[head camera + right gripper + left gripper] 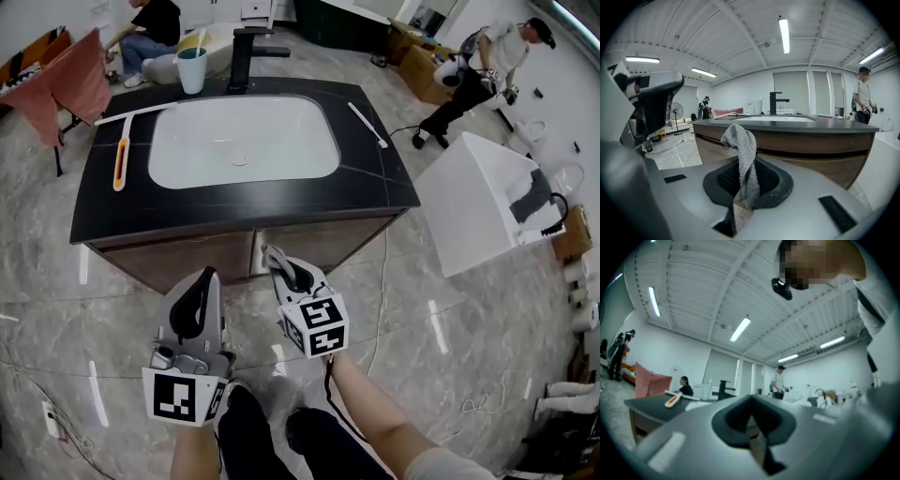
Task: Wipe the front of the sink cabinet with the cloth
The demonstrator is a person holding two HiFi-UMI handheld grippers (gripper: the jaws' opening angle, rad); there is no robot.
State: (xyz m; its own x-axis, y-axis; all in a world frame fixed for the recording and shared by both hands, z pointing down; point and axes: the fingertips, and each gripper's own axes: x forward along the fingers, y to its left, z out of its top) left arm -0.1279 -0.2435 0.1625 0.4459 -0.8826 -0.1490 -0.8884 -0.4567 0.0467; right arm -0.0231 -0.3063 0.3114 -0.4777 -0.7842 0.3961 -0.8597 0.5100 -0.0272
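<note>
Cloth (740,145), grey and knitted, is pinched between the closed fingers of the right gripper (743,190), and a floppy loop of it stands up above them. It is held just in front of the brown wooden front of the sink cabinet (811,147) and appears not yet to touch it. The left gripper (753,439) is held beside the right one, its fingers closed on nothing. In the head view both grippers are seen low before the cabinet, below the edge of the black tabletop (375,183).

Only a narrow strip of the cloth seems to be gripped, so it could be dragged out of the fingers once it is rubbed along the wood. Because the loop is limp, the hard fingers rather than the cloth might meet the panel and scrape it. The overhanging tabletop edge could be knocked if the right gripper is raised too far.
</note>
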